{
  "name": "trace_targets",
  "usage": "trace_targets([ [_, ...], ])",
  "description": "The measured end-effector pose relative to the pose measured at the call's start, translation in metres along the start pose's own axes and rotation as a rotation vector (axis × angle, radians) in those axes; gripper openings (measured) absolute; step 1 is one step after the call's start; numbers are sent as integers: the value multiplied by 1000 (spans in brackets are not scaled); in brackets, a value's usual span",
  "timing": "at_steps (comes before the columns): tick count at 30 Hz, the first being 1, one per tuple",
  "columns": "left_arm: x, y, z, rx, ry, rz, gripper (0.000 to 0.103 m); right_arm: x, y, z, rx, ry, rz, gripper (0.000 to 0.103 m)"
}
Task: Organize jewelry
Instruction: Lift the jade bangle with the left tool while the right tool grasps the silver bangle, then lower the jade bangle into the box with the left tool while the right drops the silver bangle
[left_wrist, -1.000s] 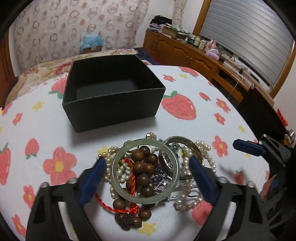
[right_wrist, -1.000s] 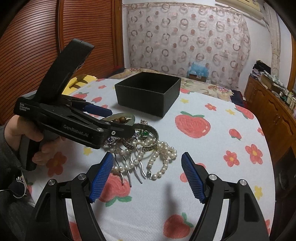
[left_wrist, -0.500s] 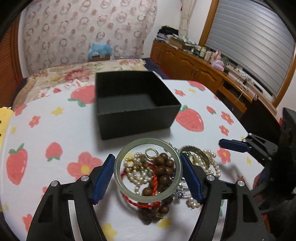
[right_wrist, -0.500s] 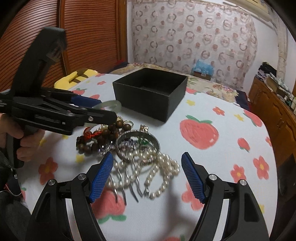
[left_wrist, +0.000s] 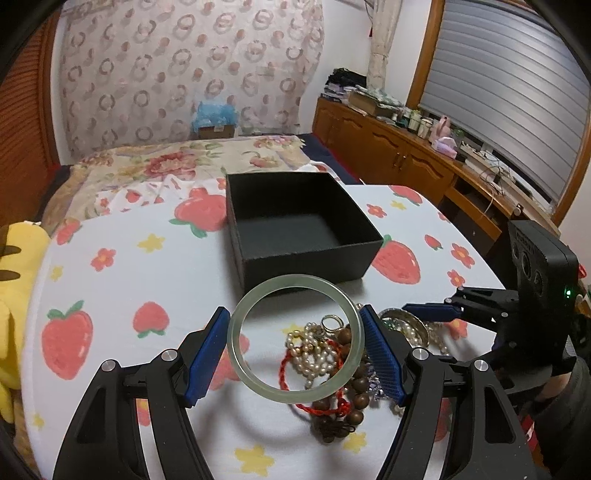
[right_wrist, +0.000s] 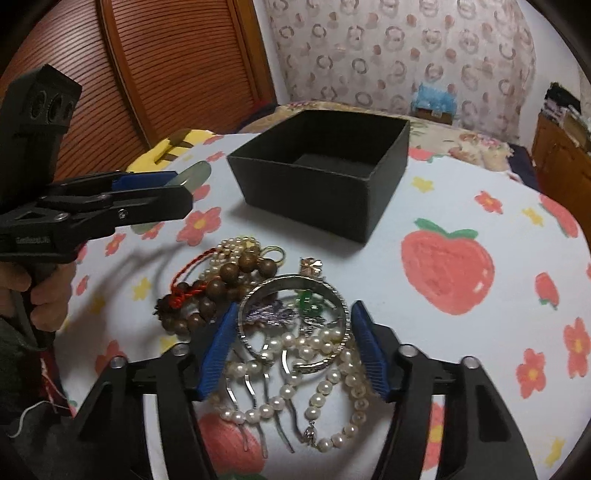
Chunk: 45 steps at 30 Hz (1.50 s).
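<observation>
Left gripper: closed across the pale green bangle, 1 blue pad on each side of the ring. The bangle is carried clear of the tablecloth, its plane roughly level, judging by the side-on sliver of it in the right wrist view.

Black box: open, interior dark, nothing visible in it. It stands directly ahead of the left gripper along the finger line, well short of contact. The ring's far edge overlaps the box's near wall in the left wrist view, though the fisheye makes the true gap hard to judge.

Governing relation: the box is forward of the held bangle, so the coming move appears to be an advance over the near wall, then release.

Right gripper: jaws spread, set either side of the silver bangle in the jewelry pile; contact with it cannot be confirmed. It is lower and nearer the pile; the left is the arm nearer the box.

Pile: pearl strand, wooden bead bracelet, all beside the box on the cloth.
</observation>
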<state>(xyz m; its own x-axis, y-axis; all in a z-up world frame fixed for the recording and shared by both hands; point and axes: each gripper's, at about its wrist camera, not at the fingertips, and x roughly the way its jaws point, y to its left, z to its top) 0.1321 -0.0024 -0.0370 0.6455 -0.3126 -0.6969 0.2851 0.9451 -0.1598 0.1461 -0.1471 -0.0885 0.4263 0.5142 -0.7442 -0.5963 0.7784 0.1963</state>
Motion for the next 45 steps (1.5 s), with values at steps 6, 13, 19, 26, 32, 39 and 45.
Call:
trace_targets([
  [6,-5,5,5,0,-17,9,69,-8,1,1,-28,-44,-14,63],
  [13,-8,11,16,-1,-37,27,69,-24,-2,33,-70,-139,-63,63],
  [19,-5,14,33,4,-50,47,69,-18,-13,73,-91,-186,-100,63],
  [26,5,22,51,0,-45,74,69,5,-27,99,-70,-193,-97,63],
  [32,16,21,63,13,-33,99,69,14,-34,106,-60,-187,-100,64],
  [39,31,6,75,40,-29,98,69,-16,-56,92,-7,-222,-112,65],
  [45,52,-15,84,84,-8,107,69,-41,-67,71,18,-244,-120,67],
])
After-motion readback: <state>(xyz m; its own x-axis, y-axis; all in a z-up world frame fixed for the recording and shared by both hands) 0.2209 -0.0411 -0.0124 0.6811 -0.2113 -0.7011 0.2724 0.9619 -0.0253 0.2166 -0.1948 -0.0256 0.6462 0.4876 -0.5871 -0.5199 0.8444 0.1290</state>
